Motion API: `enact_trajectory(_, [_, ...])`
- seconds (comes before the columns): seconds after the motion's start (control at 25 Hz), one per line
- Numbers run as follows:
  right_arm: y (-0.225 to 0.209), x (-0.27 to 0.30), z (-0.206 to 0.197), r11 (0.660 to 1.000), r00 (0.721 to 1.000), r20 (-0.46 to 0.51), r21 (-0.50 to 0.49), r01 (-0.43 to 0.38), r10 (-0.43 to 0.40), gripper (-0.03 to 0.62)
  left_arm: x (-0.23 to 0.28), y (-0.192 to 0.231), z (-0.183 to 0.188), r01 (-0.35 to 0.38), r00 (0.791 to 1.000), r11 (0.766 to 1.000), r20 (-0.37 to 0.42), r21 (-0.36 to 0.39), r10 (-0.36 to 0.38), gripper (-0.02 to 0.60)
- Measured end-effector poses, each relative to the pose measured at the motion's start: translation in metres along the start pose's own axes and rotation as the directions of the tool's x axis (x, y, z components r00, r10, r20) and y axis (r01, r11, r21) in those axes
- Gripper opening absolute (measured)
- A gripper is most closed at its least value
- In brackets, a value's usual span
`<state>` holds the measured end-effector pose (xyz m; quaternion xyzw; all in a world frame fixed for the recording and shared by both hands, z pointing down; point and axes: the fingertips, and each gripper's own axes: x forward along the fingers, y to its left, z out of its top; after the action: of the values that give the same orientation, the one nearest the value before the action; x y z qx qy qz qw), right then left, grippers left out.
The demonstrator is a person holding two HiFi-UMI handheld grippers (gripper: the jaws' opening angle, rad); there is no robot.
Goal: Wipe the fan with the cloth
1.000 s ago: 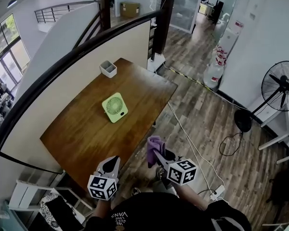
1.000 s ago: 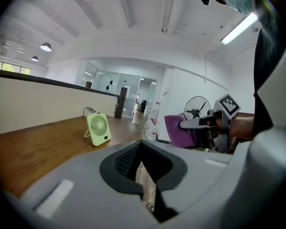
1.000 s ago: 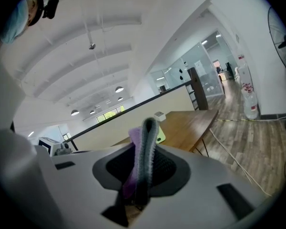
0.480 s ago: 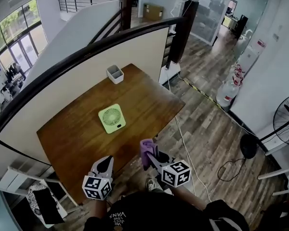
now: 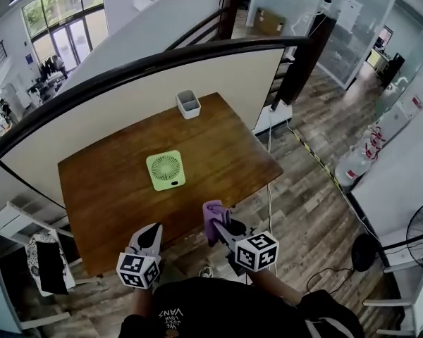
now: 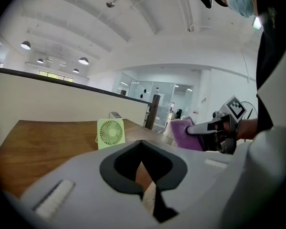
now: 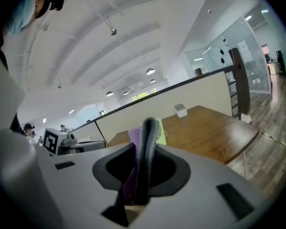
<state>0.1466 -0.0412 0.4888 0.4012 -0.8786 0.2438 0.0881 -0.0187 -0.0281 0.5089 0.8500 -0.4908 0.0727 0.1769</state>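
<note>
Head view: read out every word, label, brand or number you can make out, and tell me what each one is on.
"VANS": printed on the person's dark shirt, upside down in this view; the smaller lines next to it are too small to read.
Cubes on the left gripper and right gripper: square black-and-white markers only, no letters or numbers.
Fan and cloth: no readable print.
</note>
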Motion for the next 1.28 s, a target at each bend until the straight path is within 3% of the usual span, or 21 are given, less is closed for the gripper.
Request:
enact_trajectory(0.32, [-0.011,0.027,0.011,0.998,0.998,-0.024,-0.010,-0.063,0.063,0.084,0.007,0.024,0.006,-0.085,0.996,0.996,0.016,-0.012,0.085,0.009])
enact_trajectory(0.68, [-0.015,0.083,0.023,0.997,0.998,-0.037,-0.045,-0.057,0.056,0.084,0.042,0.076,0.026,-0.069,0.997,0.998,0.038,0.011,0.068,0.009])
enact_trajectory(0.96, [-0.016,0.126,0.027,0.997,0.996,-0.067,-0.053,-0.063,0.059,0.084,0.075,0.113,0.022,-0.042,0.999,0.999,-0.017,0.027,0.042,0.011])
enact_trajectory(1.28, [-0.021,0.164,0.021,0.995,0.992,-0.113,-0.084,-0.061,0.051,0.084,0.109,0.134,-0.002,0.029,0.996,1.000,-0.090,-0.005,-0.030,0.015])
